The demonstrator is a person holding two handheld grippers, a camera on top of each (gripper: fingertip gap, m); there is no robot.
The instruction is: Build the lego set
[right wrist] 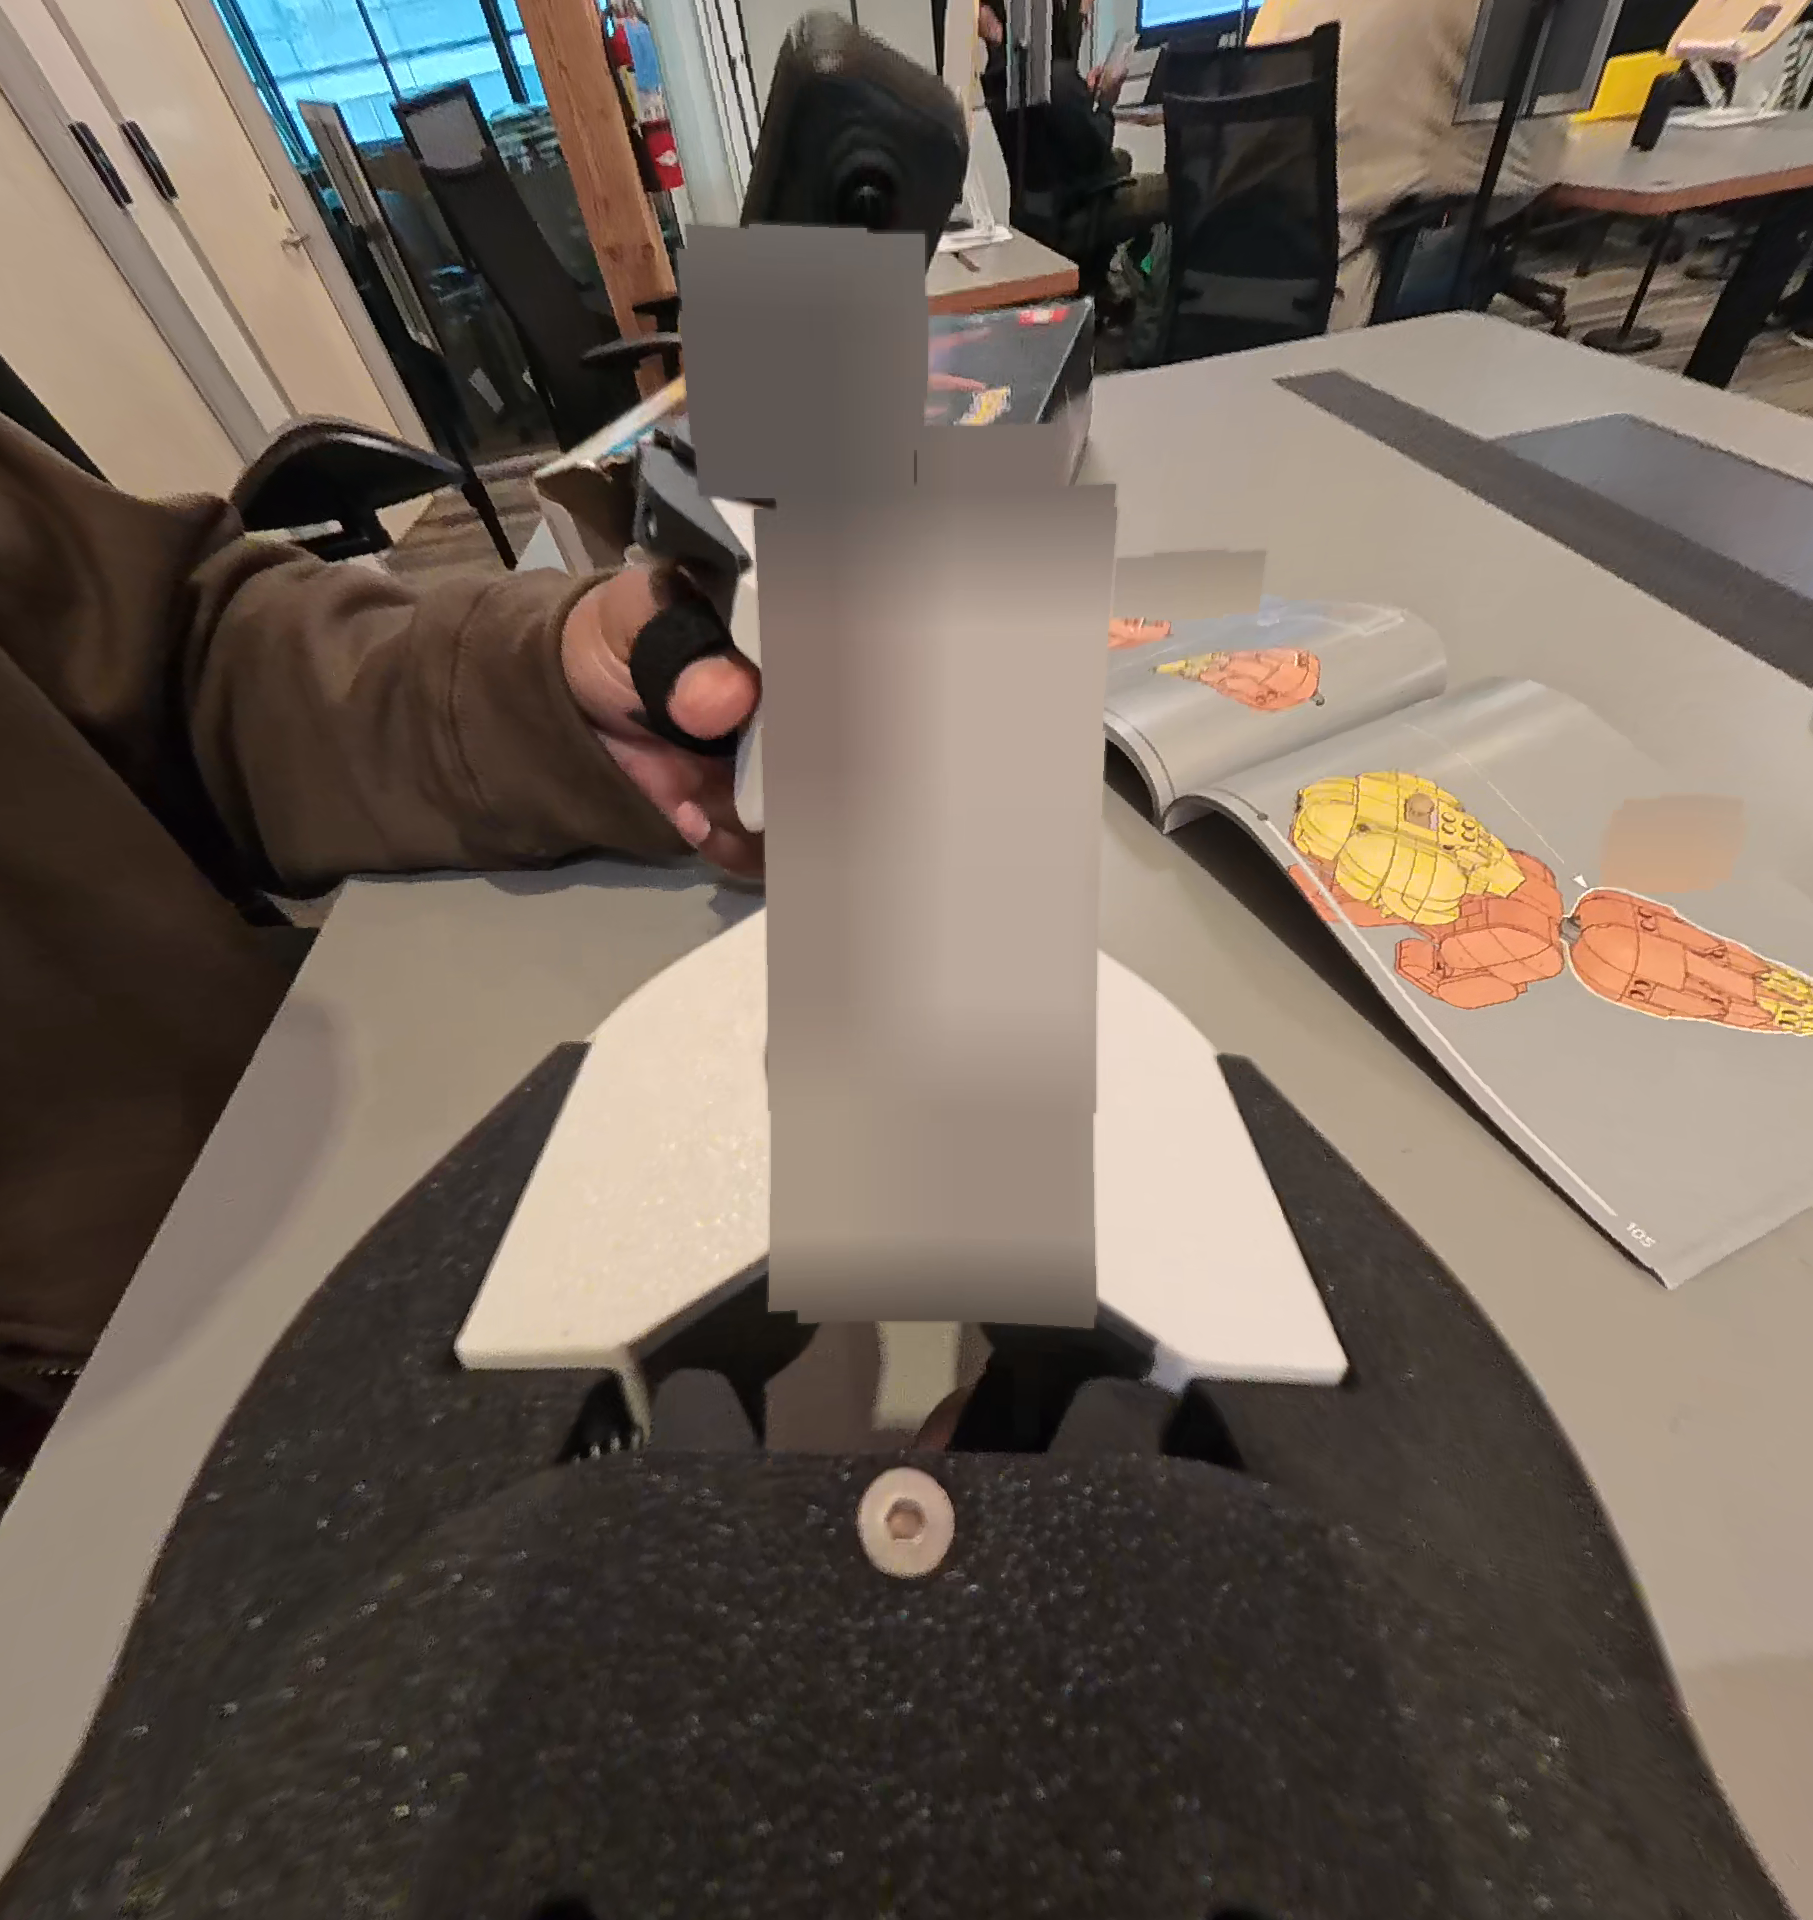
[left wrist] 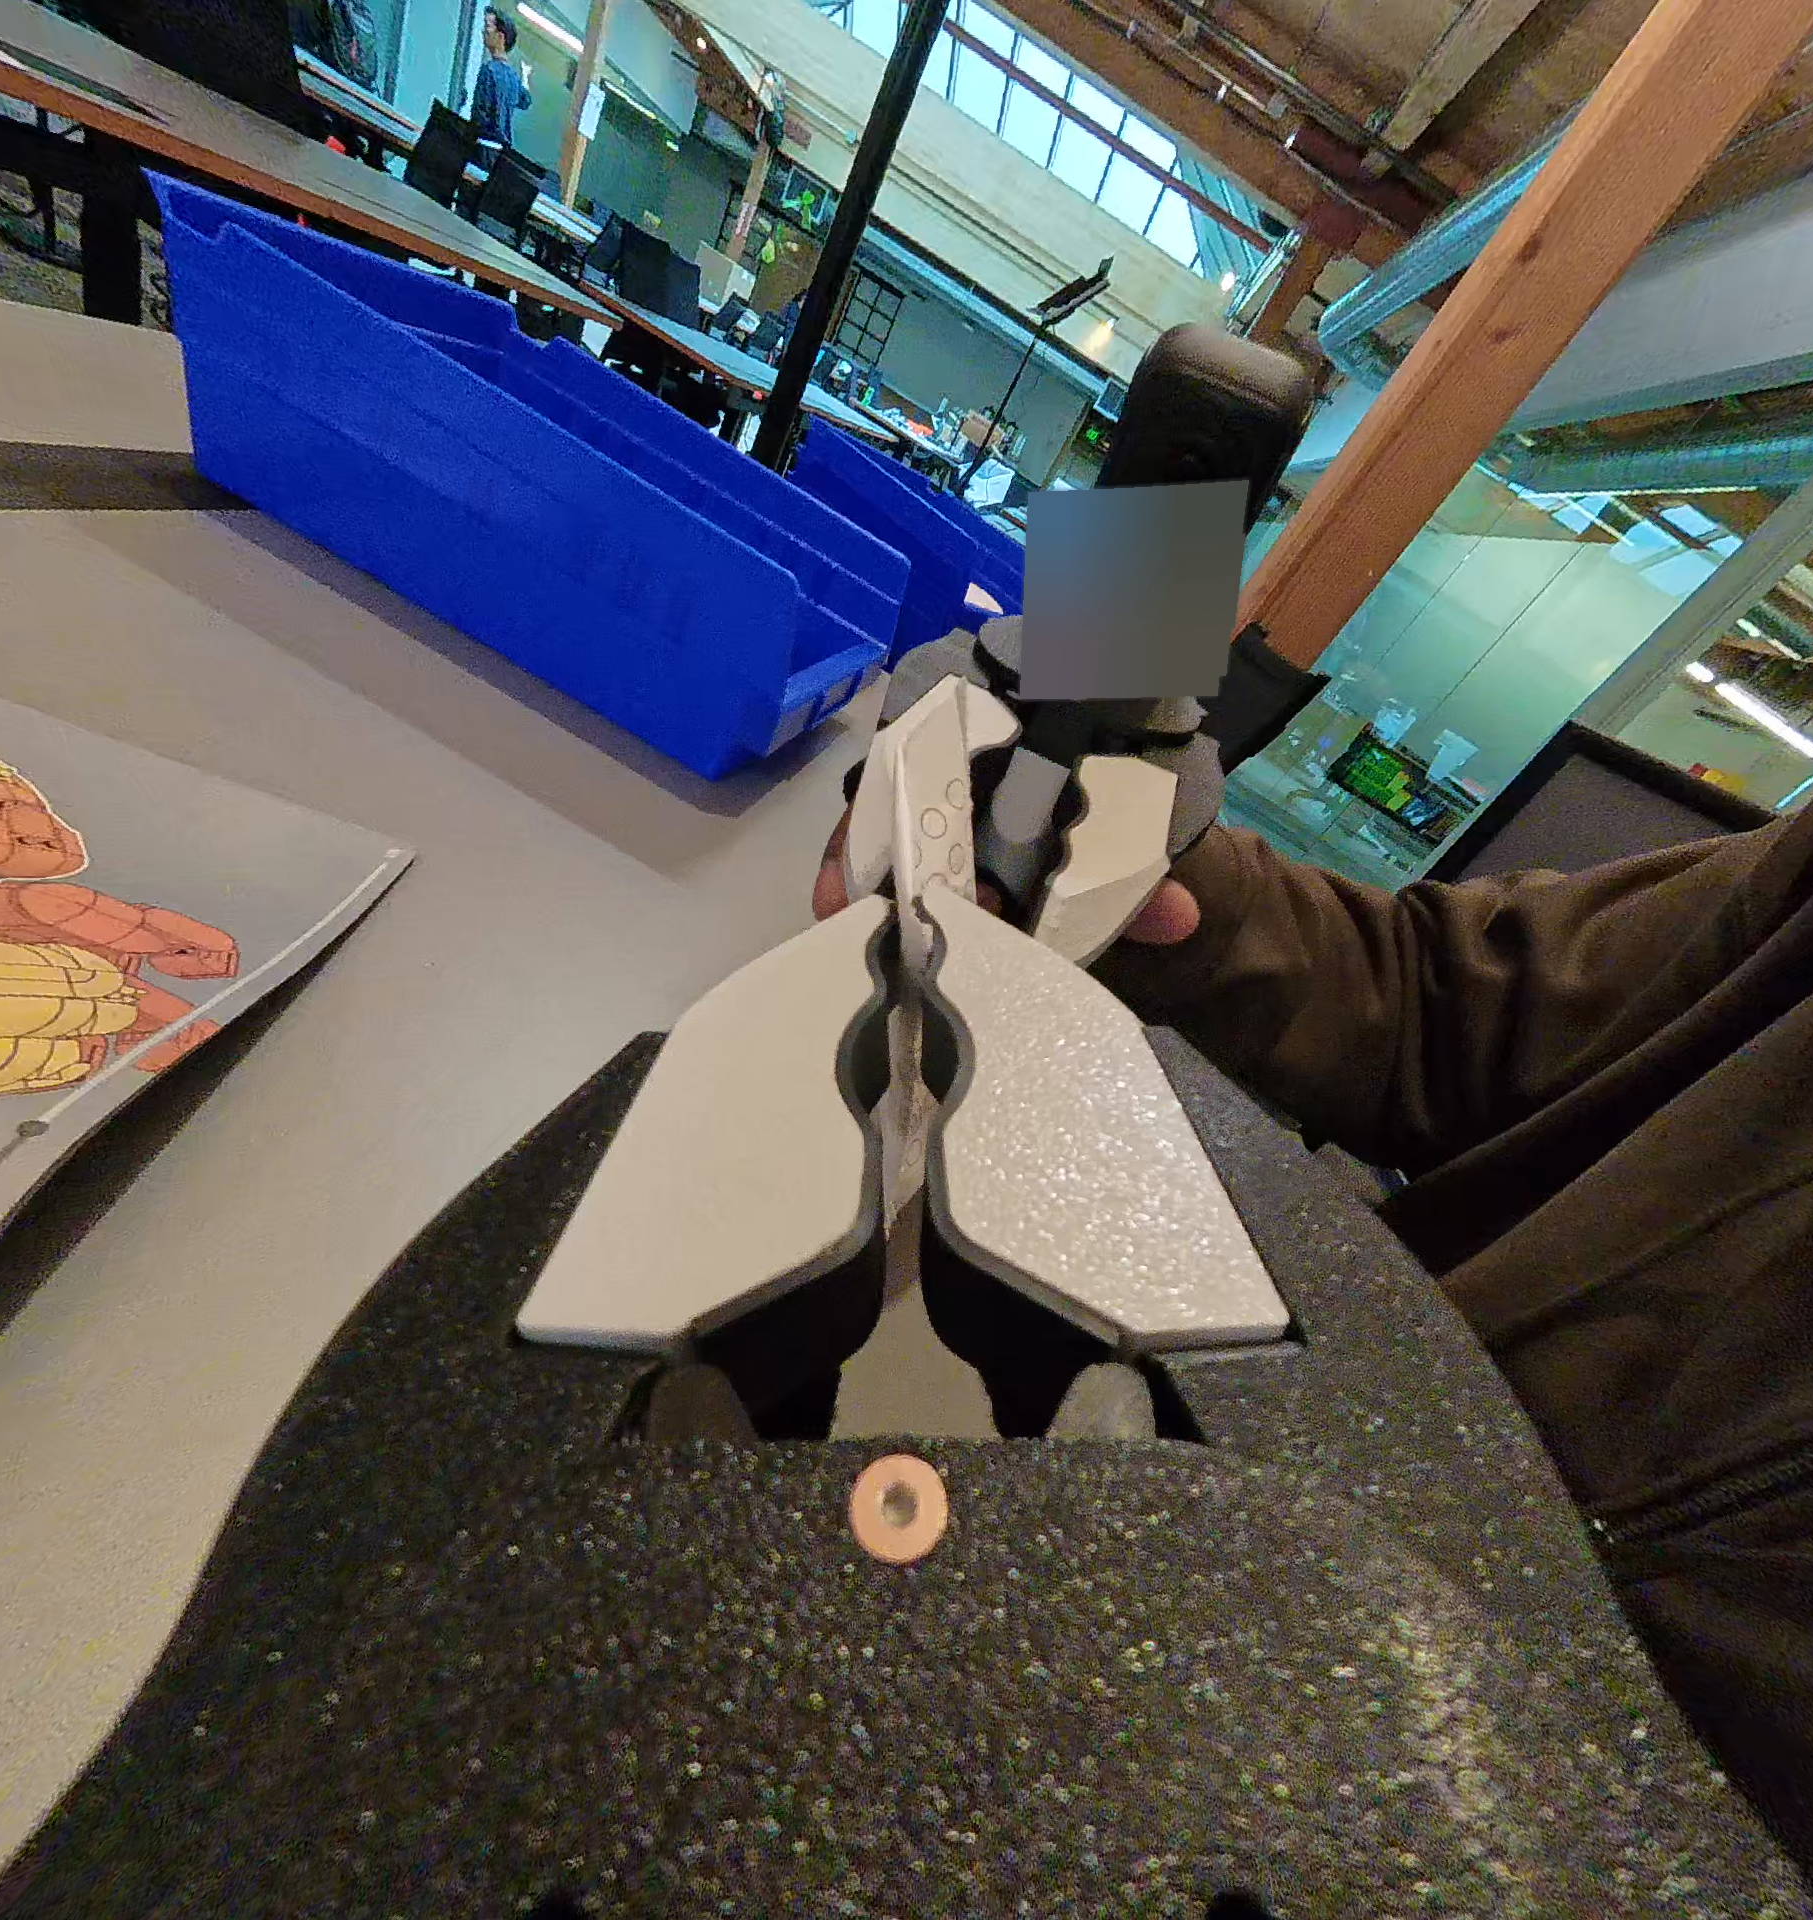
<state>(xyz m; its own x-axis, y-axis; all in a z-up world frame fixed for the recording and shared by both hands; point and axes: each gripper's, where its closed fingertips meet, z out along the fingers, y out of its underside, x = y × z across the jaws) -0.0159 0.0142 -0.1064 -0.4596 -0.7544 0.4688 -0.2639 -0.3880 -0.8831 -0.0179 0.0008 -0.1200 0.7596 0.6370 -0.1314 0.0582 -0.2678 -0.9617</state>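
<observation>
Now, left gripper (left wrist: 907,997): closing on a thin white sheet (left wrist: 912,914), held upright.
Right gripper (left wrist: 995,842): pinching the sheet's far end.
Booklet (right wrist: 1504,935): lying open on the grey table (right wrist: 1297,468), right side.
Blue bins (left wrist: 528,499): sitting far left.

Standing on edge, clamped between left gripper (left wrist: 907,940) fingers, thin white plate (left wrist: 923,831) with round holes, reaching toward right gripper (left wrist: 995,831).
</observation>
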